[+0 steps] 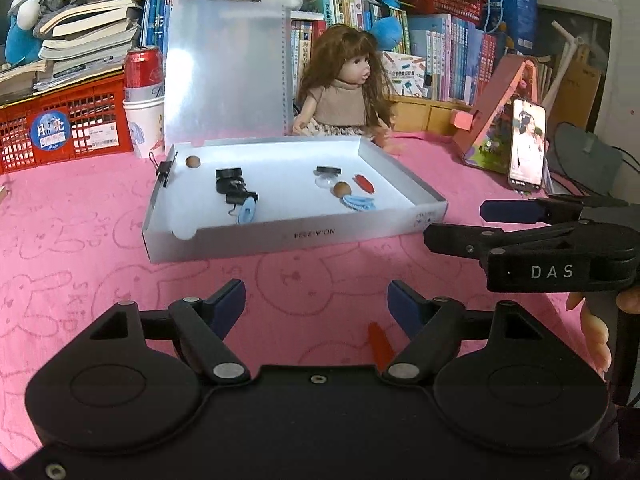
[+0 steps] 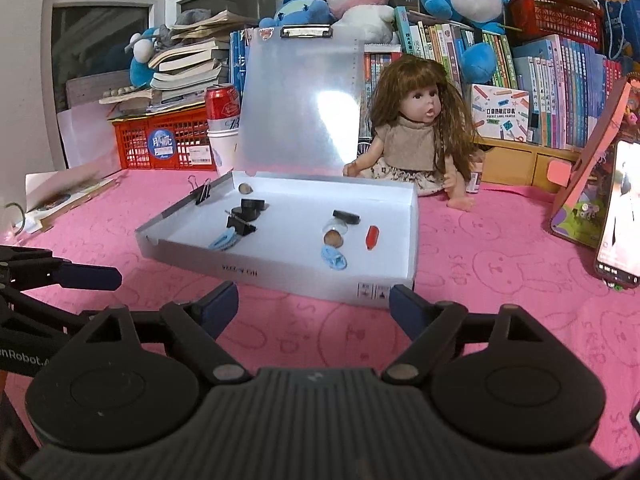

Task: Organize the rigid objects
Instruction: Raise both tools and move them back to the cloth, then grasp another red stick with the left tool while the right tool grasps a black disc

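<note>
Both grippers [image 1: 316, 300] [image 2: 314, 300] near tray [image 2: 280, 276].

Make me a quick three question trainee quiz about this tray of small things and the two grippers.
1. True or false: the left gripper holds a clip.
2. Which lies nearest the tray wall on the doll's side? A red piece B binder clip C wooden ball
3. Fill in: the cloth under the tray is ____.

Key: 1 false, both grippers stand open and empty. 2 A. 3 pink.
</note>
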